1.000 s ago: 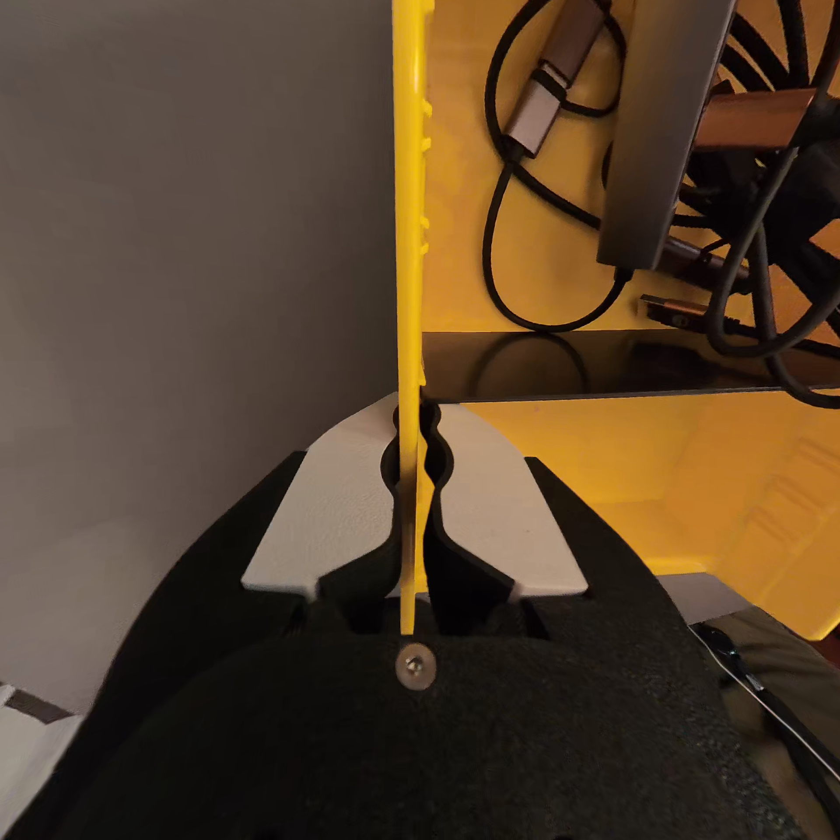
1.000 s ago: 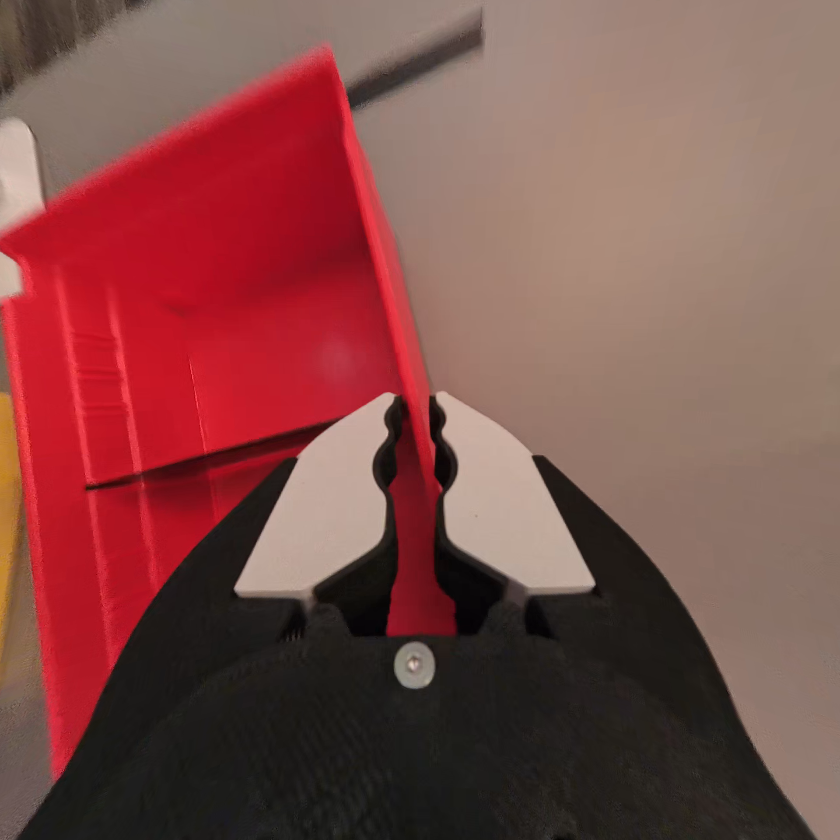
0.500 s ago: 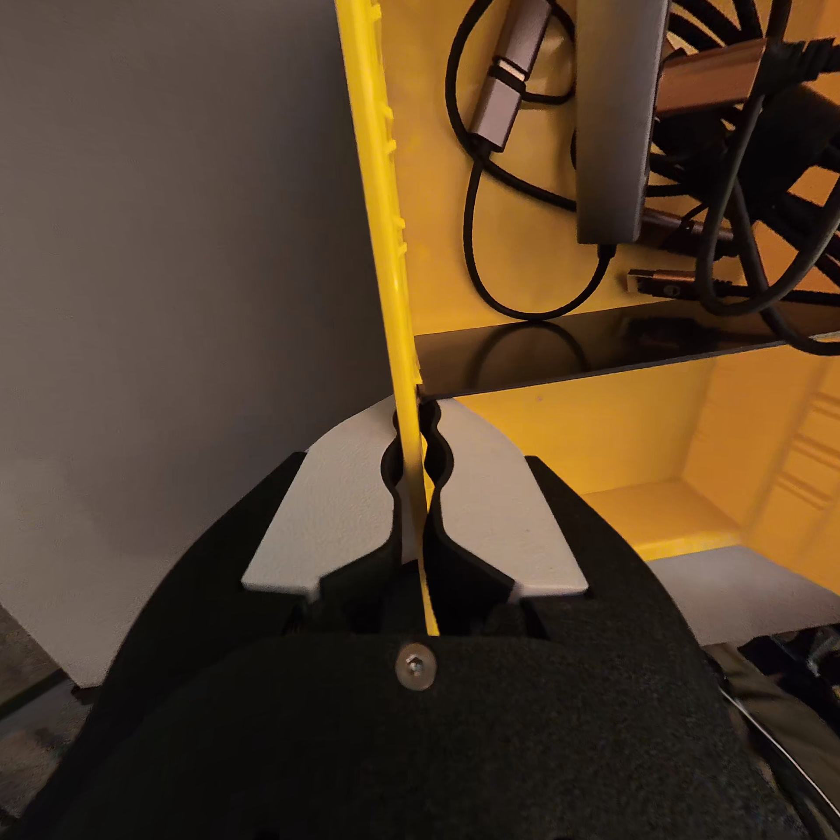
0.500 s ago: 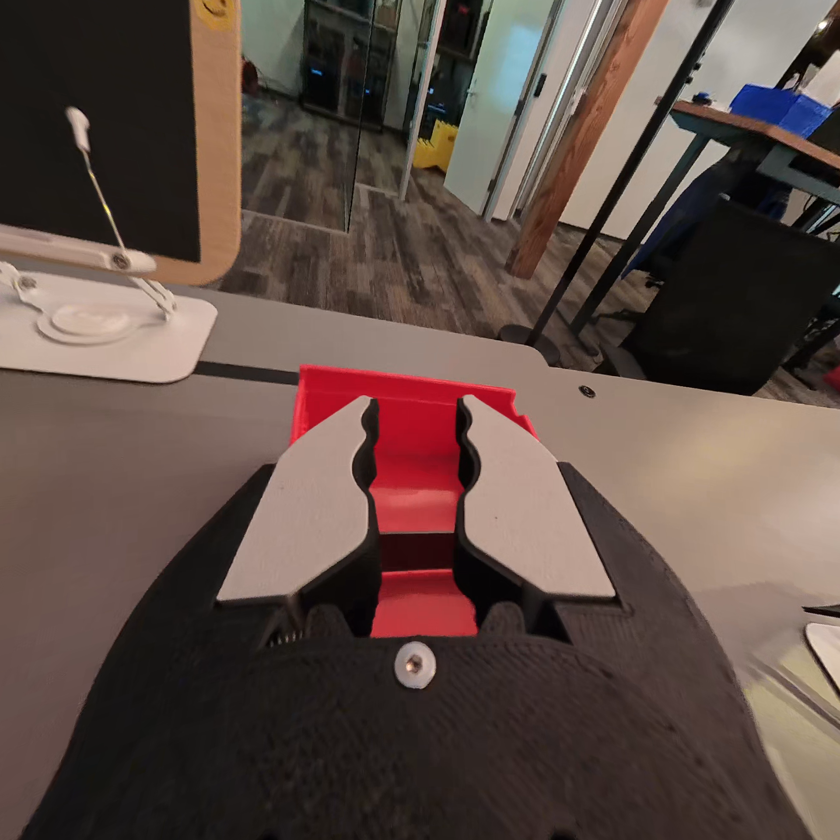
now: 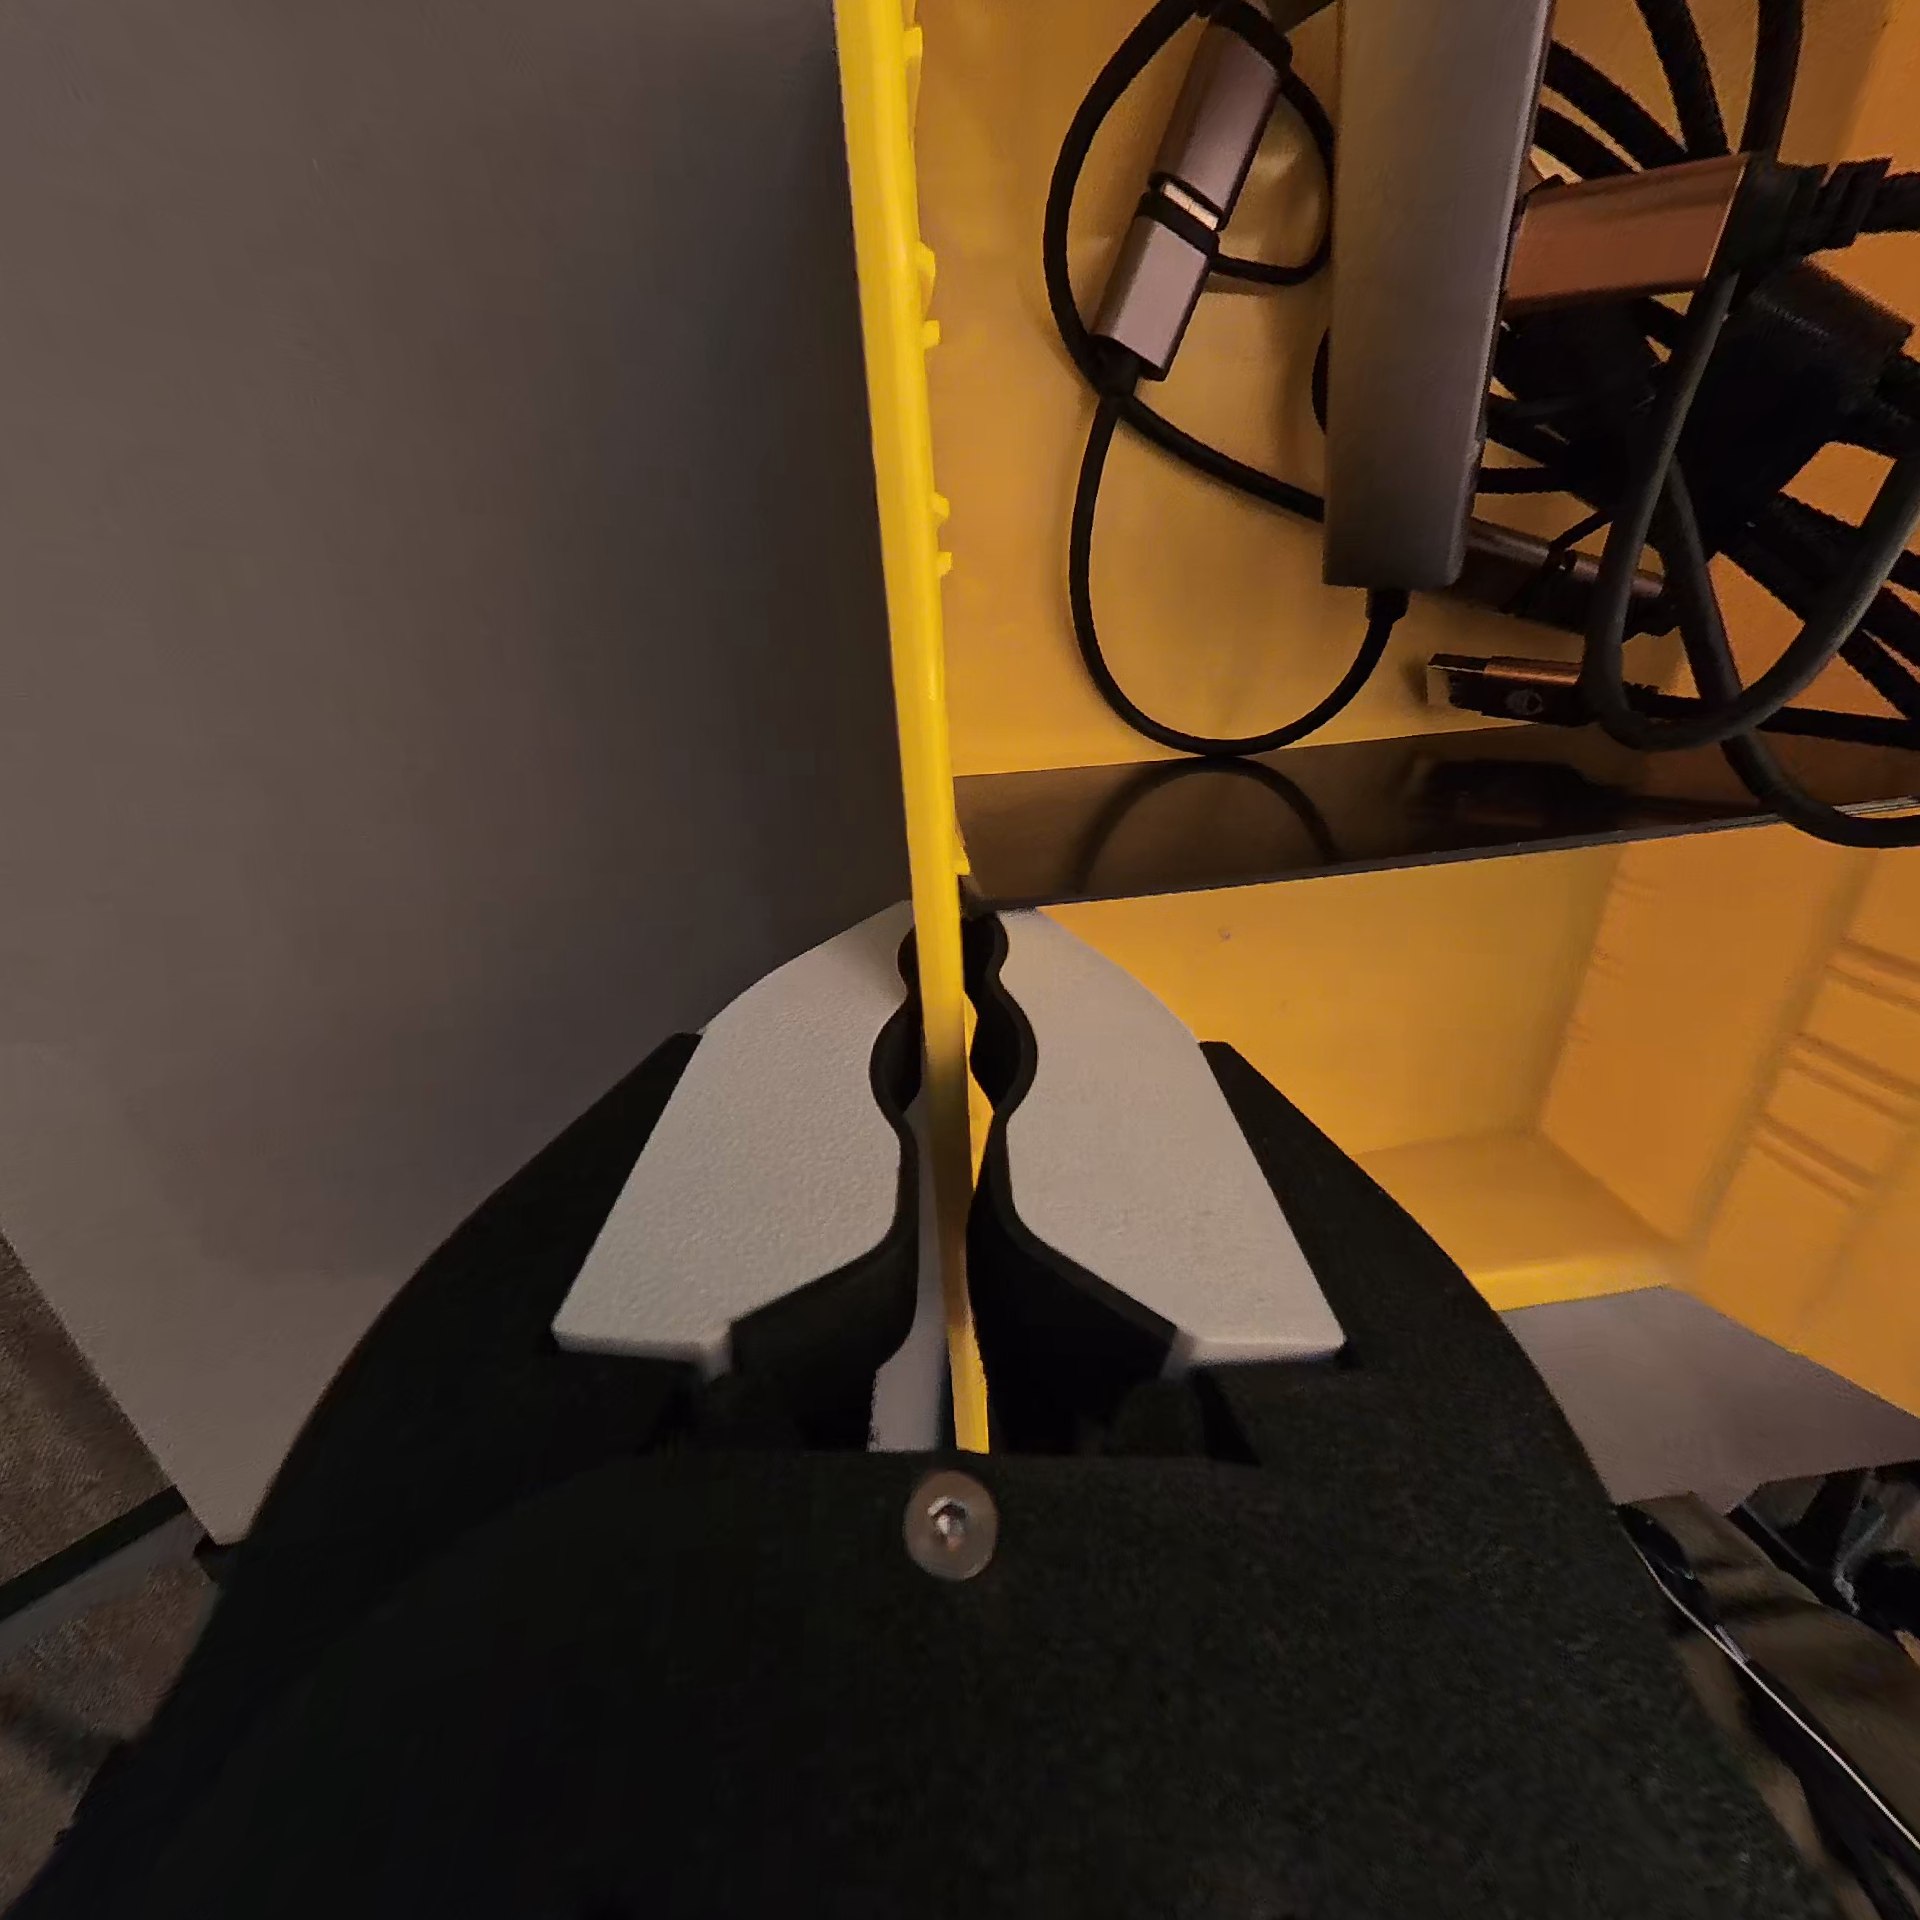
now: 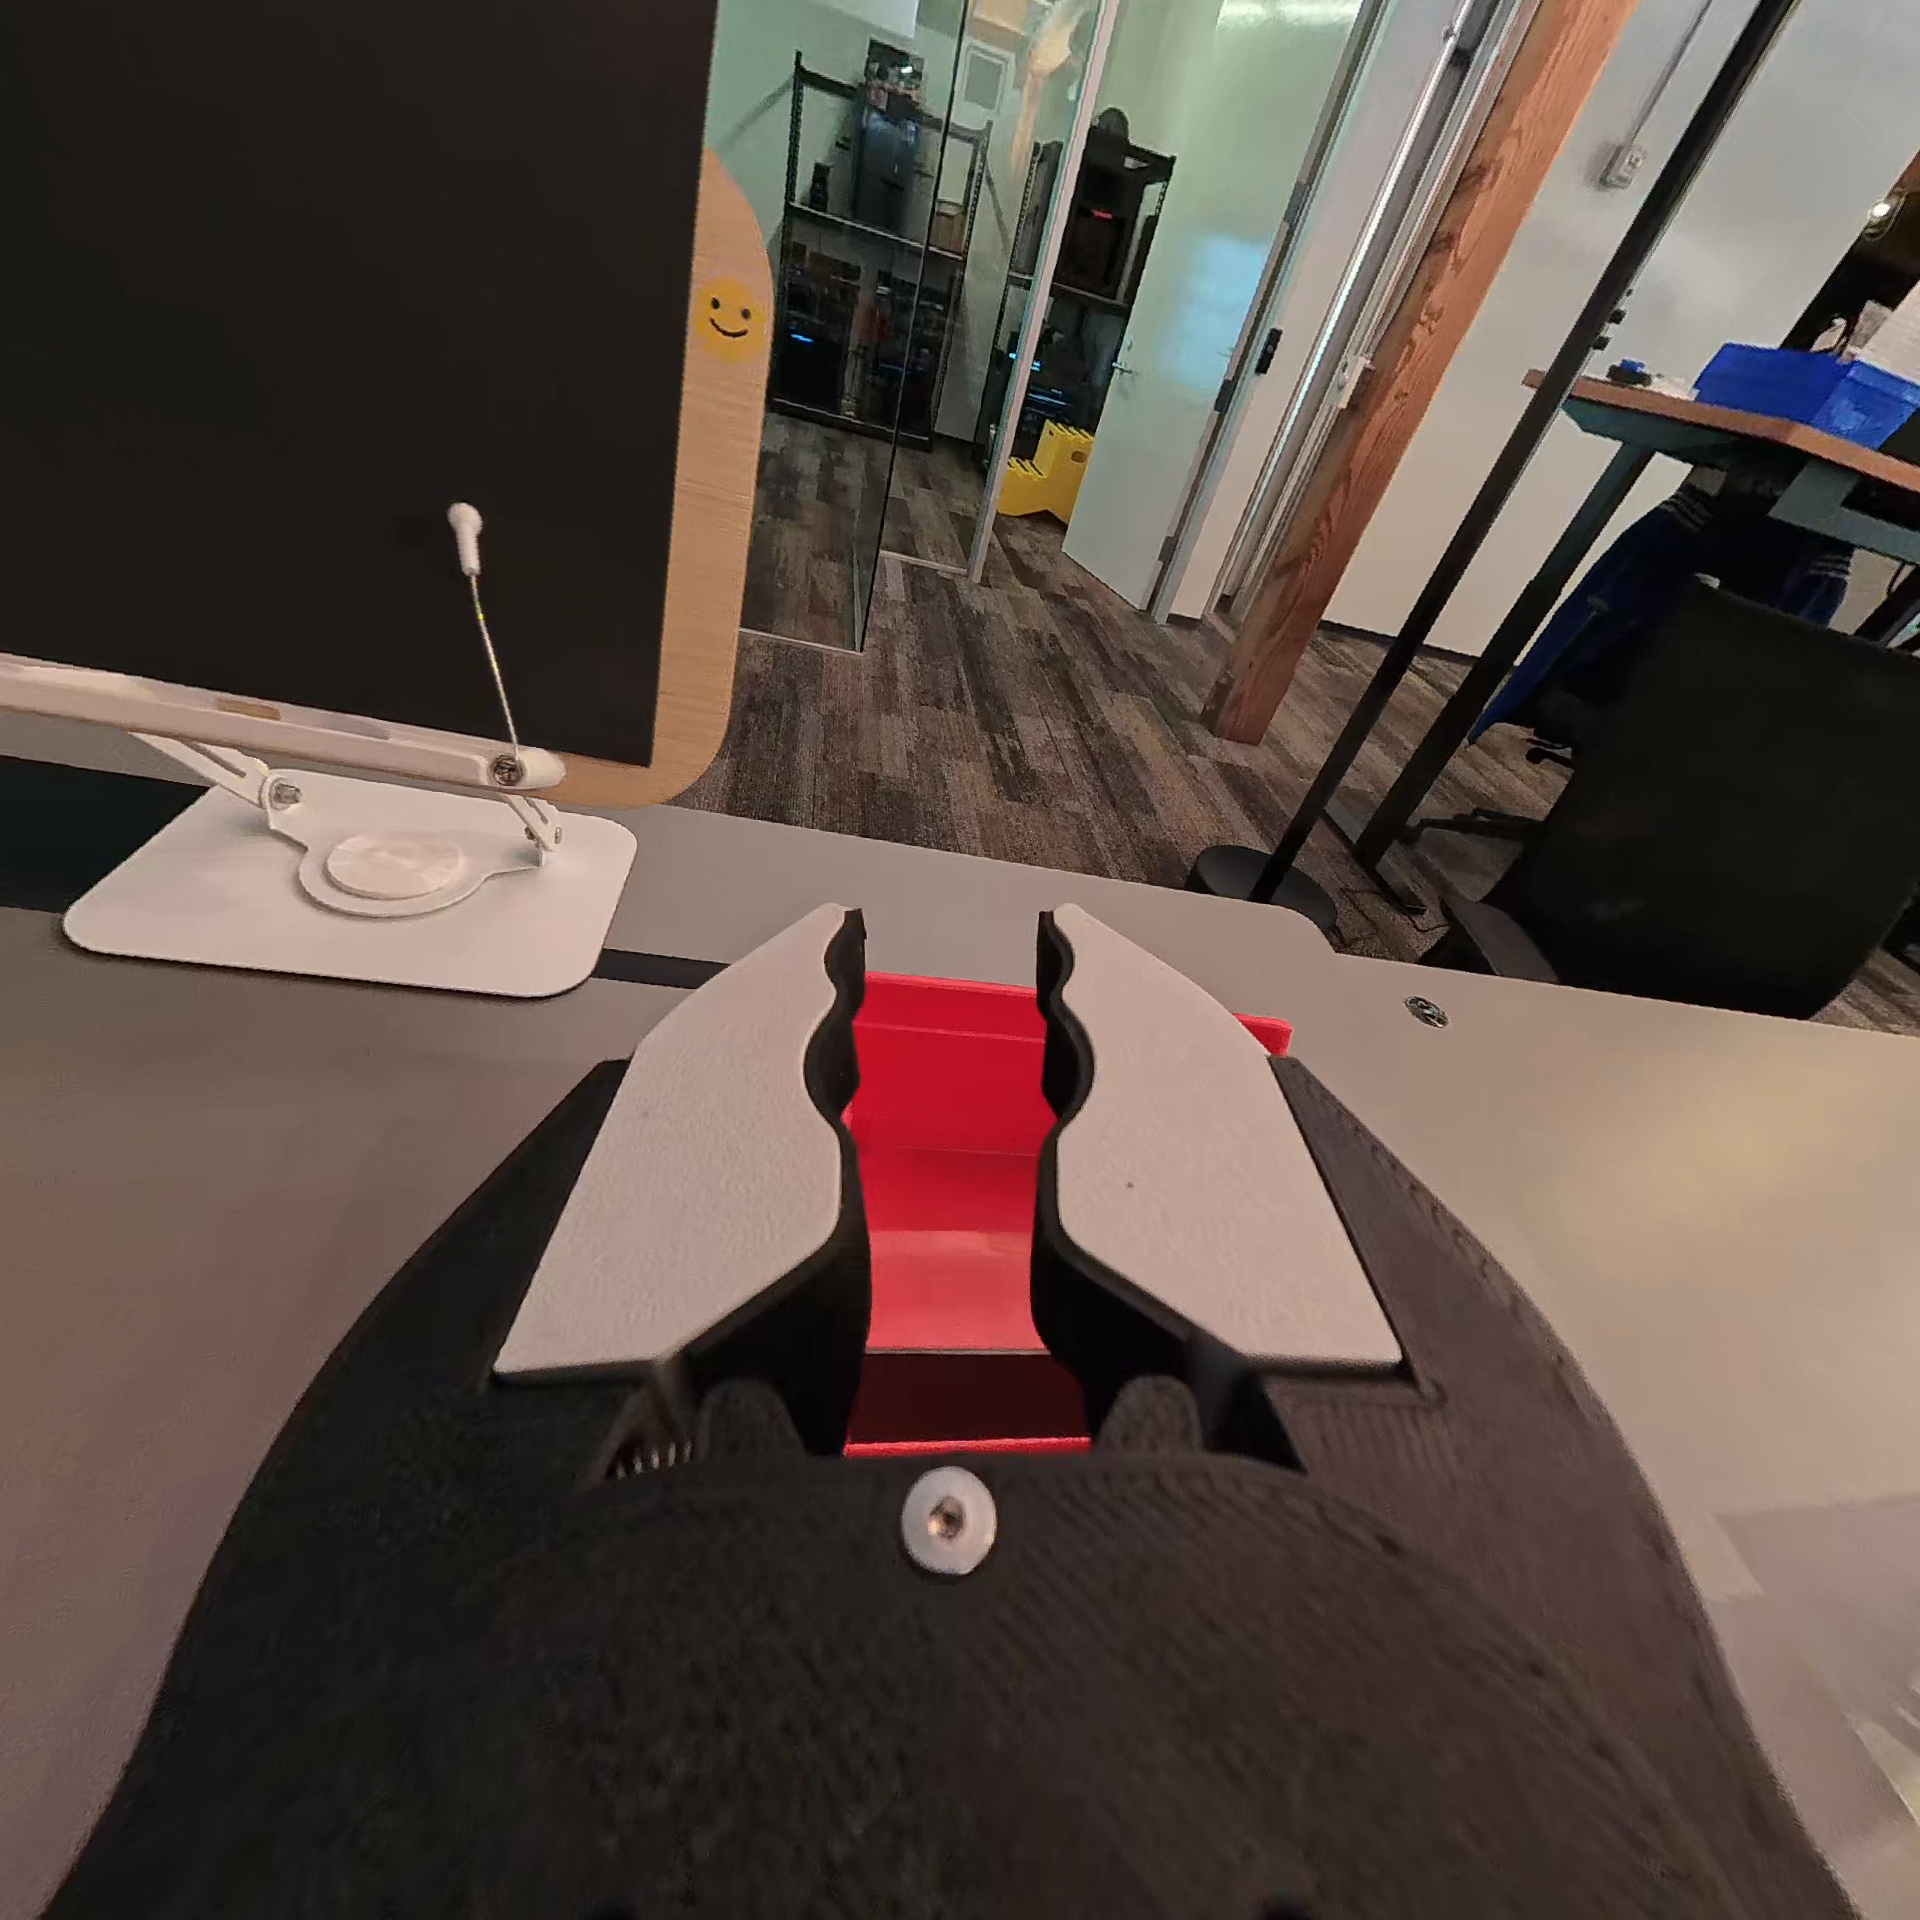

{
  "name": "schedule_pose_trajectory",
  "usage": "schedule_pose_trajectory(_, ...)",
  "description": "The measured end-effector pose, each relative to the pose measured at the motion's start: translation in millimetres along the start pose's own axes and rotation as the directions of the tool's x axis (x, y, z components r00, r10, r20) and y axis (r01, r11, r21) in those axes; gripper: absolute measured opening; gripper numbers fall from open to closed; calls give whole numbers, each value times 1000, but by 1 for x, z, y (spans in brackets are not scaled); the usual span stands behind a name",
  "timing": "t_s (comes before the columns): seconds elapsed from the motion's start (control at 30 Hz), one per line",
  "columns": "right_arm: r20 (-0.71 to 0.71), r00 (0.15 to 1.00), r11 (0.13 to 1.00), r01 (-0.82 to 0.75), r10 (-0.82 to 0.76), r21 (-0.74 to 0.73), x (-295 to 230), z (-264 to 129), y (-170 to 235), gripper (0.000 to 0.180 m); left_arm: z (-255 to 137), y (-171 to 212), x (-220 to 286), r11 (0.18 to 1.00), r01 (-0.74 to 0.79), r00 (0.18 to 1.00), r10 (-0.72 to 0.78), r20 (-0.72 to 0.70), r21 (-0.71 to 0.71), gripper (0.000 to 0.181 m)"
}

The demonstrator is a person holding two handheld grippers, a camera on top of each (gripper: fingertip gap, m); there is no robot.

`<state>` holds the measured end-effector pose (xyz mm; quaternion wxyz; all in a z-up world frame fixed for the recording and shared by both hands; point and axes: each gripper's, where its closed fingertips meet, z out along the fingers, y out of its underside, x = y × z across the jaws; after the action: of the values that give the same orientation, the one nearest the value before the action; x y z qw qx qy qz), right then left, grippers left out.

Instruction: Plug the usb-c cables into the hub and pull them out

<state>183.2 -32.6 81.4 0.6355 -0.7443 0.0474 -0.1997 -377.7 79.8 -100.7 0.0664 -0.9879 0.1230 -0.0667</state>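
The left gripper (image 5: 948,940) is clamping the yellow bin's side wall (image 5: 902,436), carrying the grey hub (image 5: 1423,312) and tangled black cables (image 5: 1704,436) inside. It is best kept level so nothing slides — then lowered gently. The right gripper (image 6: 948,940) is hovering, jaws apart and empty, over the red bin (image 6: 940,1049). The cable plugs are probably USB-C, though overlapping loops are hiding most of them.
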Motion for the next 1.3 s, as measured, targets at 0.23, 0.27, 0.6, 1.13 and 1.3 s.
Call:
schedule_pose_trajectory(0.23, 48, 999, 1000, 22, -22, -4, -23, 4, -1, 36, -4, 1, -6, 997, -13, 998, 9, 60, 82, 3)
schedule_pose_trajectory(0.27, 60, 998, 1000, 31, -31, -2, -28, 4, -2, 37, -10, -2, -8, 991, -30, 995, 17, 103, 129, 6)
schedule_pose_trajectory(0.6, 181, 980, 996, 81, -85, 28, -86, -2, -3, 40, -150, -31, 32, 623, -464, 769, -71, 636, 630, 70)
schedule_pose_trajectory(1.13, 254, 944, 971, 172, -210, 165, -127, -27, -37, 48, -110, -26, 12, 694, -497, 754, 48, 656, 521, 64)
schedule_pose_trajectory(1.3, 305, 896, 939, 263, -323, 223, -119, -33, -53, 48, -51, 1, -26, 899, -285, 898, 129, 420, 332, 75)
